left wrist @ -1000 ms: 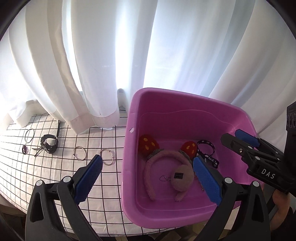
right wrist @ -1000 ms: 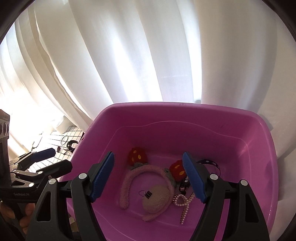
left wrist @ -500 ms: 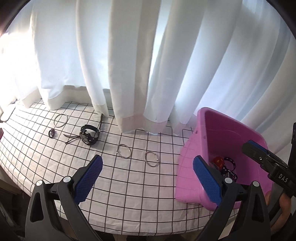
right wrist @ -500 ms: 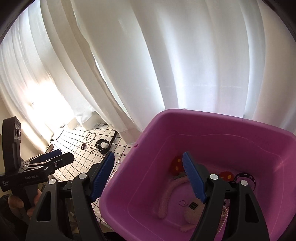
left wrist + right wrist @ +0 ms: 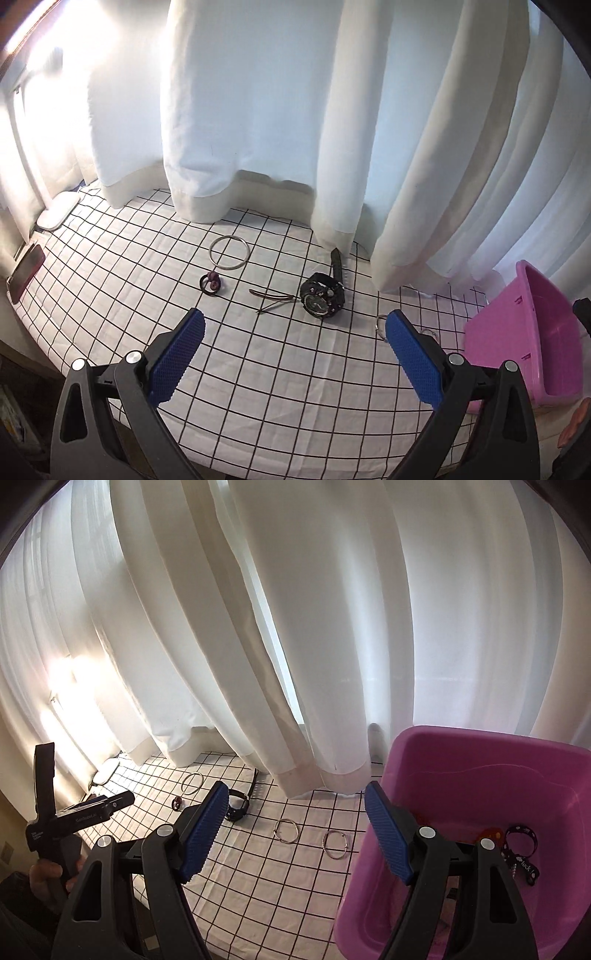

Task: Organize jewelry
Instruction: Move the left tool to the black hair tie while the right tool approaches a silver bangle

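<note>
On the checked tablecloth (image 5: 258, 369) lie a black watch (image 5: 322, 298), a thin brown strap (image 5: 271, 295), a large silver bangle (image 5: 229, 249) and a small dark purple ring (image 5: 210, 282). My left gripper (image 5: 291, 354) is open and empty, hovering nearer than the watch. My right gripper (image 5: 295, 827) is open and empty, above the cloth beside the pink tub (image 5: 517, 775). Two silver rings (image 5: 286, 830) (image 5: 335, 843) lie left of the tub. The tub holds a black dotted ribbon (image 5: 521, 836) and something red, mostly hidden.
White curtains (image 5: 258, 110) hang onto the back of the table. A white flat object (image 5: 59, 210) and a dark red phone (image 5: 26, 269) sit at the far left edge. The tub (image 5: 532, 332) stands at the table's right end.
Both grippers have swung left, away from the tub. The left view now faces the watch and bangle; the right view now shows the cloth and two rings beside the tub.
</note>
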`<state>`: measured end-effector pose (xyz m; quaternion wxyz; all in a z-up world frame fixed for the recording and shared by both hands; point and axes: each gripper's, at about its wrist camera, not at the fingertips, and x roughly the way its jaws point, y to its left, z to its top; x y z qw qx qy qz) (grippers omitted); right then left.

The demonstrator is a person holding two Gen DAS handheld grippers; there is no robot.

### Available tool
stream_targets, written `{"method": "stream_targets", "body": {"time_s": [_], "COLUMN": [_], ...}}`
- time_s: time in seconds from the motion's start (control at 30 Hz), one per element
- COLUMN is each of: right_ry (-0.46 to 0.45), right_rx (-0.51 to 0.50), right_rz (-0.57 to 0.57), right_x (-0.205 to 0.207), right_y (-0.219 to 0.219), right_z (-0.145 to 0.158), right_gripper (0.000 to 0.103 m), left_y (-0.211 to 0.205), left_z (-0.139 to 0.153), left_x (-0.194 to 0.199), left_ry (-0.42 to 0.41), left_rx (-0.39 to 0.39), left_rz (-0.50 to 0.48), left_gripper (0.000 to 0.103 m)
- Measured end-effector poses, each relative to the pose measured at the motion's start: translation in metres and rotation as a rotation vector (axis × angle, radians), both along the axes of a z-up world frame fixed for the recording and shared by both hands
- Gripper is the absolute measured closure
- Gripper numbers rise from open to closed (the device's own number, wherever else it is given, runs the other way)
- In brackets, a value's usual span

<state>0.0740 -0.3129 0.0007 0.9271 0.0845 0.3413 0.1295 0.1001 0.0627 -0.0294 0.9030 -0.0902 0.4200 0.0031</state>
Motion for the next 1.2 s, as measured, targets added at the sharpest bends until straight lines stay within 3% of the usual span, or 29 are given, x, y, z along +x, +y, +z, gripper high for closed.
{"method": "stream_targets", "body": {"time_s": [0.27, 0.47, 0.8, 1.0, 1.2], "right_ry": [-0.03, 0.044, 0.229, 0.257, 0.236], "right_rx": [-0.034, -0.028, -0.072, -0.089, -0.125], "right_rz": [-0.046, -0.088, -0.14, -0.18, -0.188], "right_x": [0.0, 0.003, 0.023, 0.036, 0.048], "right_y": [0.071, 0.101, 0.105, 0.099, 0.094], "right_z": [-0.007, -0.044, -0.129, -0.171, -0.194], "right_gripper": [0.028, 0.028, 0.028, 0.028, 0.028], "left_y": [0.085, 0.113, 0.118, 0.11, 0.1], "left_z": [-0.041, -0.08, -0.134, -0.153, -0.168], "left_x": [0.027, 0.044, 0.069, 0.088, 0.099], "left_ry": [0.052, 0.098, 0.142, 0.121, 0.107], "left_rx": [0.029, 0.087, 0.093, 0.11, 0.127], "left_rz": [0.013, -0.01, -0.008, -0.017, -0.04], "left_gripper": [0.007, 0.007, 0.007, 0.007, 0.007]}}
